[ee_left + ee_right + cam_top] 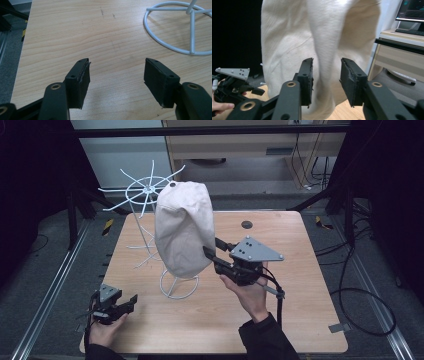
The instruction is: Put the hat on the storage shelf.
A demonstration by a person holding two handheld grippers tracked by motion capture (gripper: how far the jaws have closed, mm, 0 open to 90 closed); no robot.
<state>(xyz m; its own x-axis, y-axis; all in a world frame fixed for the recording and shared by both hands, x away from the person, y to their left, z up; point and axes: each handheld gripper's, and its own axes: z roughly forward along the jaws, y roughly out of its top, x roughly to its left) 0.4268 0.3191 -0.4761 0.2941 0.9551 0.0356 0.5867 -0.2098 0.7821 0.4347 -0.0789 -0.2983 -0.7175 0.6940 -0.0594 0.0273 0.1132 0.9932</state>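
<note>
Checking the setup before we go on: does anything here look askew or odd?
The hat hangs lopsided on the white wire stand, slumped down one side, with a fold bunched just ahead of the right tool, whose jaws stand apart. The stand's spoked top pokes out bare behind it. Nothing looks spilled or damaged.

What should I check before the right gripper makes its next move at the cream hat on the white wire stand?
1. Right gripper released the hat: ok, jaws apart, a fold between them, pads not pressing.
2. Hat seated on the wire stand: ok, hanging over it.
3. Stand base flat on the table: ok.
4. Left gripper out of the way: ok, open, low over bare wood.
5. Hat hangs straight: cannot tell.
</note>
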